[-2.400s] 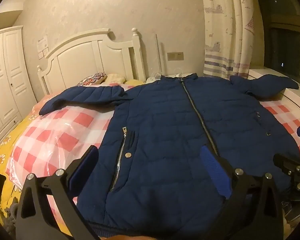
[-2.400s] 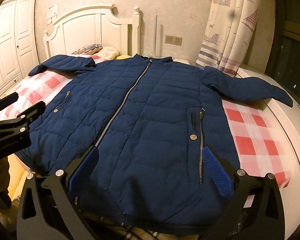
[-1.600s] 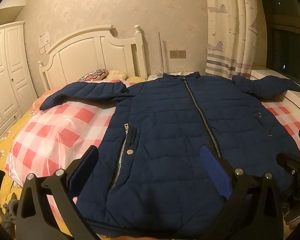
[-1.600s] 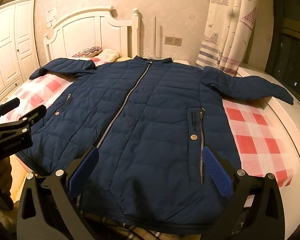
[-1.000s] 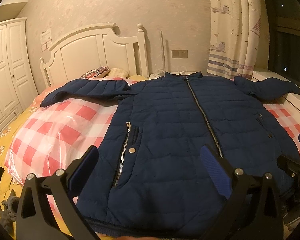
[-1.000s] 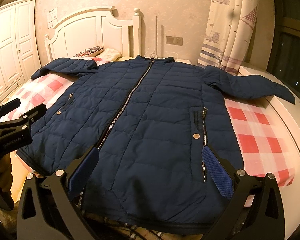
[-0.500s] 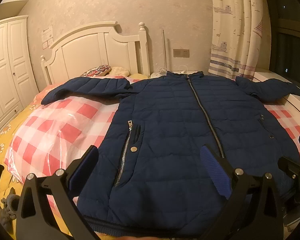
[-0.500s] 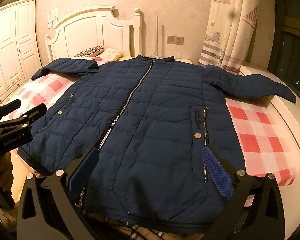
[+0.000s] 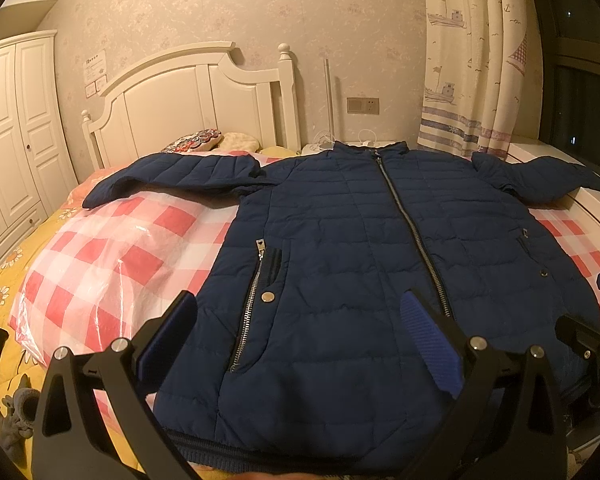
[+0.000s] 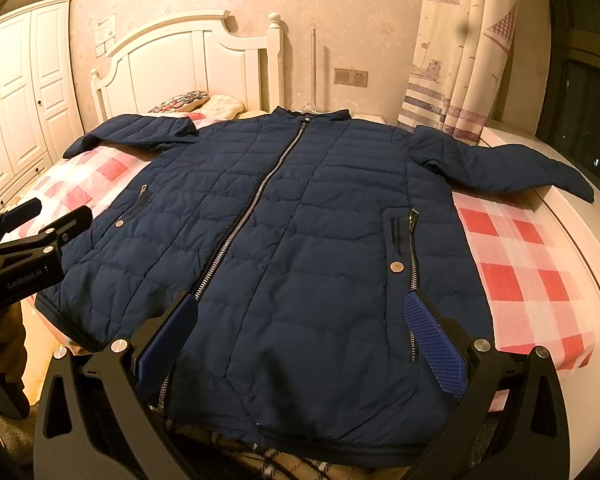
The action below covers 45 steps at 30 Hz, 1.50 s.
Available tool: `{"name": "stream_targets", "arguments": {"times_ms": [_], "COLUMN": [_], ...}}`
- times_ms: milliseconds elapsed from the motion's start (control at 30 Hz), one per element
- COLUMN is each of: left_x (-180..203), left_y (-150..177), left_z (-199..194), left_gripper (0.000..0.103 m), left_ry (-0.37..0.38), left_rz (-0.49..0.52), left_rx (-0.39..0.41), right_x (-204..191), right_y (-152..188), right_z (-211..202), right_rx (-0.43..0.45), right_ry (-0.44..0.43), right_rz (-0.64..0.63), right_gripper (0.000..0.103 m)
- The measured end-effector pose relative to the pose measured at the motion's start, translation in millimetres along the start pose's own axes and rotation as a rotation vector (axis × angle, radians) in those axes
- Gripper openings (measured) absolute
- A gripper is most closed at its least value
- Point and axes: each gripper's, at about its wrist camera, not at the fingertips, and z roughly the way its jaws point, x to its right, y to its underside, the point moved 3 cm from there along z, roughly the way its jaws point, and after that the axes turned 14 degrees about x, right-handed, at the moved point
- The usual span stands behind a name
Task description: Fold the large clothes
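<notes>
Left hand-held gripper (image 9: 296,344) hovers with its jaws spread wide and holding nothing over the hem of a navy quilted jacket (image 9: 364,264), which lies zipped and face up across the foot of the bed (image 9: 100,248), collar toward the white headboard (image 9: 188,96) and both sleeves stretched toward the bed's side edges. A pink-and-white checked cover (image 9: 112,264) shows beneath the coat, and the tip of the other tool juts in at the right edge of this view. From the right wrist camera, the right hand-held gripper (image 10: 300,340) is likewise spread wide and empty above the jacket (image 10: 300,216) near its bottom hem at the foot edge; the left hand-held gripper (image 10: 28,236) appears at the left edge of the bed, beside the jacket's lower corner, while a patterned curtain (image 10: 460,48) hangs behind the far right corner.
</notes>
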Motion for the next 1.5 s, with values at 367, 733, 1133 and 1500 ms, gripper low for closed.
{"name": "stream_targets", "arguments": {"times_ms": [367, 733, 1133, 1500], "left_x": [0, 8, 33, 13], "left_y": [1, 15, -6, -8], "left_z": [0, 19, 151, 305], "left_gripper": [0.101, 0.101, 0.101, 0.101], "left_ry": [0.001, 0.001, 0.105, 0.001], "left_rz": [0.001, 0.031, 0.118, 0.020], "left_rx": [-0.004, -0.063, -0.289, -0.367], "right_x": [2, 22, 158, 348], "right_y": [2, 8, -19, -56], "right_z": [3, 20, 91, 207], "right_rx": [-0.011, -0.050, -0.097, -0.048], "right_ry": [-0.005, 0.006, 0.161, 0.437], "right_rz": [0.013, 0.047, 0.273, 0.606], "right_gripper": [0.099, 0.099, 0.099, 0.099]}}
